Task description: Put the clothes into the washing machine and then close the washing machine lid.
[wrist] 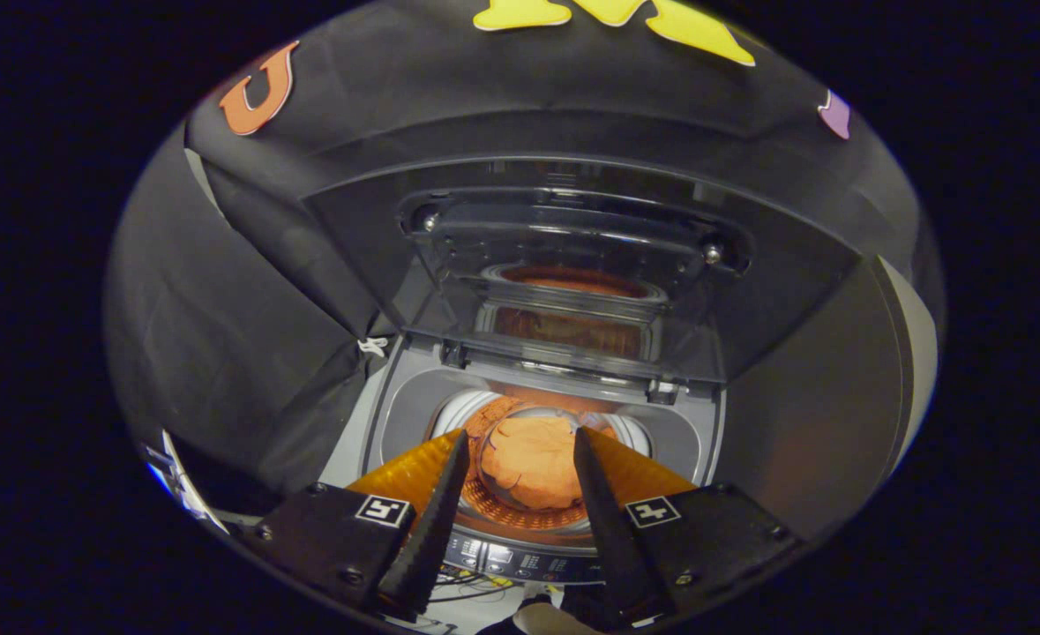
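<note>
Black cloth wall behind washing machine (387,423), lid (572,273) standing open. We see orange clothes (528,472) lying inside drum, beyond gripper (520,450). Fingers (438,503) spread wide, holding nothing.

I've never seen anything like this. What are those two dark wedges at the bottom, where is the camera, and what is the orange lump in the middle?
The camera rides on a hand-held gripper that a person carries, and it looks forward along the gripper's two fingers. Those are the dark wedges. They stand apart, so the gripper is open and holds nothing. Beyond them is a top-loading washing machine seen from above. Its clear lid is raised and mirrors the drum. The orange lump is the clothes, already lying in the drum, seen through the gap between the fingers. A control panel runs along the machine's near edge. The lid is not yet closed.
</note>
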A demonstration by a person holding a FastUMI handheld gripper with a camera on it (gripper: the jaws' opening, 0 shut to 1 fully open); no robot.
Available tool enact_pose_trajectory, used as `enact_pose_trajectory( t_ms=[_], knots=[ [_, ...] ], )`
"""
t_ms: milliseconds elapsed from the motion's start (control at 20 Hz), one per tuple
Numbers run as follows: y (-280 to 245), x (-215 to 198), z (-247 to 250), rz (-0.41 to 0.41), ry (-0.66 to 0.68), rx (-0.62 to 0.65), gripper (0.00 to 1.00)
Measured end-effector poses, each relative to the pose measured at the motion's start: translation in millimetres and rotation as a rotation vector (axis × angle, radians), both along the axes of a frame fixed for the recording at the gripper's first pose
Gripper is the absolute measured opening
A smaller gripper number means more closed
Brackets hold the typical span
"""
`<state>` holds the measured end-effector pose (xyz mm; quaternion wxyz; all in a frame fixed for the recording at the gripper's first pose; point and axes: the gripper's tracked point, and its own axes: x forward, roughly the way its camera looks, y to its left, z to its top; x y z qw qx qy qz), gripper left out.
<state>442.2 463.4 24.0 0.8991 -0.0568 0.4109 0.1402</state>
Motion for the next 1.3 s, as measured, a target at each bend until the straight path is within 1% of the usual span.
enact_pose_trajectory(
  t_ms=[300,550,750,850,1000,1100,1300],
  knots=[
    [-5,5,16,0.015,-0.075,-0.018,0.75],
    [-10,10,35,0.026,-0.176,-0.009,0.76],
    [-16,14,73,0.033,-0.297,-0.036,0.76],
    [-9,13,94,0.050,-0.361,0.012,0.76],
    [-10,16,126,0.047,-0.434,0.022,0.76],
    [-6,16,142,0.052,-0.461,0.044,0.76],
    [-4,27,169,0.004,-0.484,0.080,0.75]
  ],
)
